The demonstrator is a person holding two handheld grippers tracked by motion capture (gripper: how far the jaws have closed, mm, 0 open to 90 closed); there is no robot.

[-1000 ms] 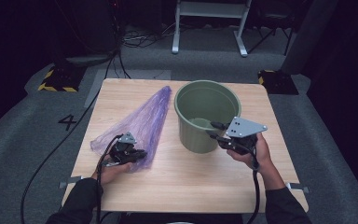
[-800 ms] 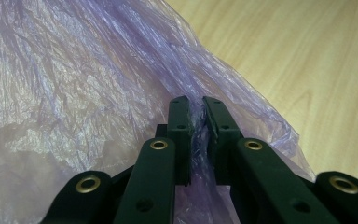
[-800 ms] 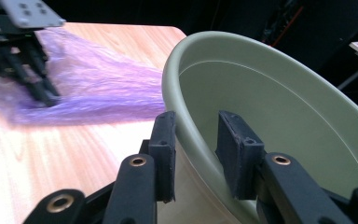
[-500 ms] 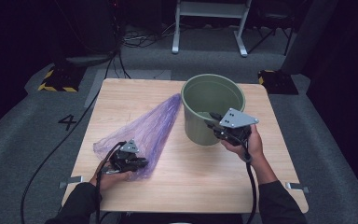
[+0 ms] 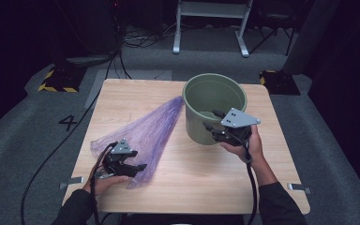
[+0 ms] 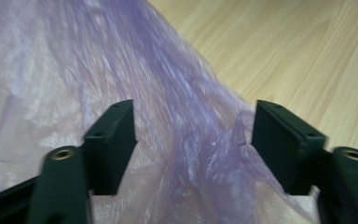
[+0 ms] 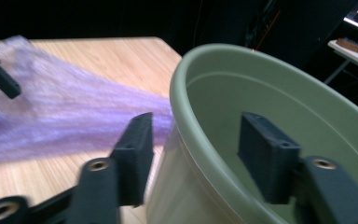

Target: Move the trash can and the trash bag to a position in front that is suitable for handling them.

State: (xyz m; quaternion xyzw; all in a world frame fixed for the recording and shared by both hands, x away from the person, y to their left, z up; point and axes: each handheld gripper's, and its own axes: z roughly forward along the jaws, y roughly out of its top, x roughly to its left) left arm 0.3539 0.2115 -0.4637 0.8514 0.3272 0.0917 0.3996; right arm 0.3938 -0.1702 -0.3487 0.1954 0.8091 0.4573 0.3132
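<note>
The left tongs point(image 5: 138, 166) stand spread over the near end of the purple plastic bag point(image 5: 143, 131), having just been opening; the film lies between and beneath the jaws, unpinched. From there the bag stretches across the worktop point(image 5: 187, 178) to the green bucket point(image 5: 214, 93). The right tongs point(image 5: 211, 127) have likewise just been opening and now straddle the bucket's near rim, pads clear of the wall.

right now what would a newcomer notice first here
The green bucket at the table's far right stands out first, with the right tongs open astride its near rim, one jaw inside and one outside. Next comes the purple bag, spread from the bucket's side toward the near left, where the left tongs are open over it.
</note>
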